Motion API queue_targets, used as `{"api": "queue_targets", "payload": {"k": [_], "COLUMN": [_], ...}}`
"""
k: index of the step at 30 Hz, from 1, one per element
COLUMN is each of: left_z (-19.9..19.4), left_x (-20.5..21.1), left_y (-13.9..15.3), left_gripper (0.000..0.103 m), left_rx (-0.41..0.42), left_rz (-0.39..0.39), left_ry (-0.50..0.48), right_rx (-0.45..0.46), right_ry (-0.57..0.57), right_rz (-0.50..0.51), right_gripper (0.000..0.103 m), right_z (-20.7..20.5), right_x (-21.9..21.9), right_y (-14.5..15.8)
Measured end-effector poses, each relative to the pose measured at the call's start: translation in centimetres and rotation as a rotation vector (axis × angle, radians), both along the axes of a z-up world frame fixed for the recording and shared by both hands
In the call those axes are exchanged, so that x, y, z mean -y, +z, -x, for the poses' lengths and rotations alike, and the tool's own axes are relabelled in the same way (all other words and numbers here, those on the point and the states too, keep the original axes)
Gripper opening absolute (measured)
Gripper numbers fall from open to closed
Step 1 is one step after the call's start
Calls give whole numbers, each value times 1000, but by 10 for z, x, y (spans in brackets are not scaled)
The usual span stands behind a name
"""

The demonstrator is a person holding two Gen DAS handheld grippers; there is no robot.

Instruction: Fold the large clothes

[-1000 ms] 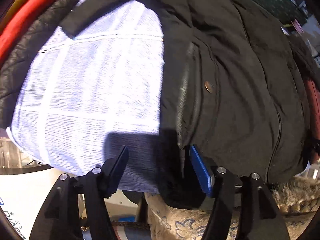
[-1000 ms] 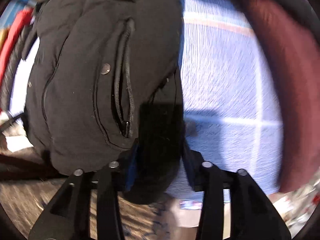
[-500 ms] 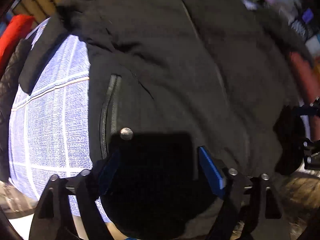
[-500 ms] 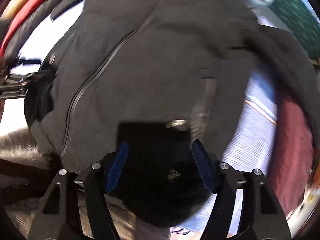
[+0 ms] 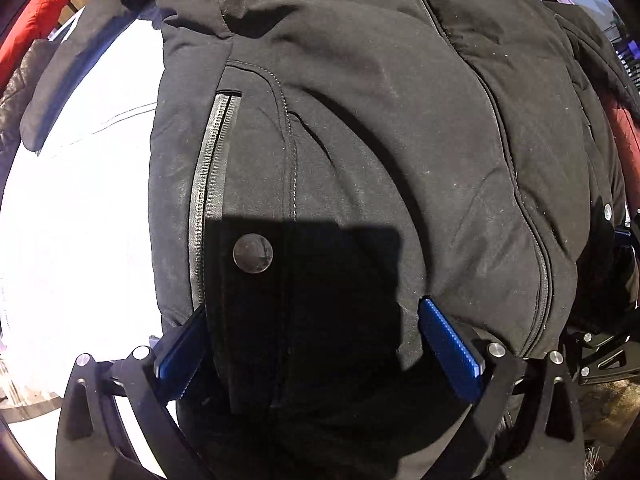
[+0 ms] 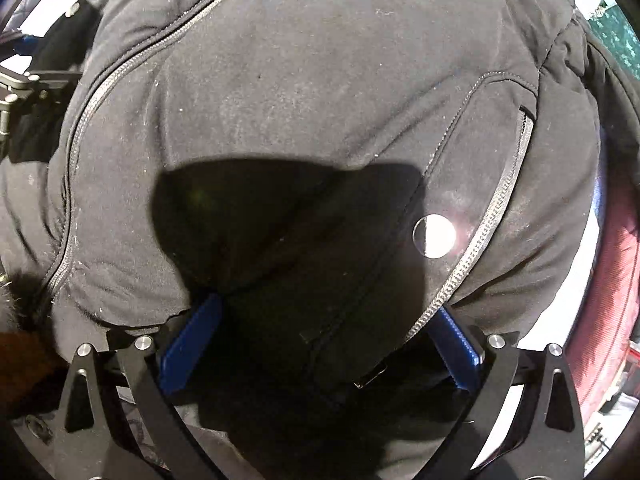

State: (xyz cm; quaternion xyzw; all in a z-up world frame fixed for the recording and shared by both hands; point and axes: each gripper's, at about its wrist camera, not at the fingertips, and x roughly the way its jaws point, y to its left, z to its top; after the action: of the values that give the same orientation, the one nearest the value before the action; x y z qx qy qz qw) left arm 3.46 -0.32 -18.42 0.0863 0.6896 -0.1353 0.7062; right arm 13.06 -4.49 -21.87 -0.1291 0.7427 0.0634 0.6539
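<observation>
1. Left wrist view: the black jacket (image 5: 360, 120) filled most of the frame, lying on a pale checked sheet (image 5: 80, 220) visible along the left edge.
2. The left gripper (image 5: 316, 332) pointed down onto the jacket's lower part, its jaws having just been opening to their widest; fabric bulged between the blue pads (image 5: 448, 344), which no longer squeezed it.
3. A metal snap (image 5: 253, 253) sat beside the pocket zipper (image 5: 208, 200), left of centre.
4. Right wrist view: the right gripper (image 6: 320, 340) likewise stood wide, jaws just opened, jacket cloth loose between them.
5. A second snap (image 6: 435, 236) gleamed at right of centre; a dark red garment (image 6: 612, 300) lay along the right edge.
</observation>
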Motion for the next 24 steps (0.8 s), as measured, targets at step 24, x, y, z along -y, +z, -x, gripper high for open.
{"api": "queue_targets", "payload": {"k": [24], "left_z": [8], "left_x": [7], "left_y": [49], "left_gripper": [97], "left_rx": [154], "left_rz": [-121], "left_ry": [-103], "right_rx": [594], "right_ry": [-1489], "right_rz": [-388], "right_gripper": [83], "right_z": [20], "right_x": [393], "right_y": [132]}}
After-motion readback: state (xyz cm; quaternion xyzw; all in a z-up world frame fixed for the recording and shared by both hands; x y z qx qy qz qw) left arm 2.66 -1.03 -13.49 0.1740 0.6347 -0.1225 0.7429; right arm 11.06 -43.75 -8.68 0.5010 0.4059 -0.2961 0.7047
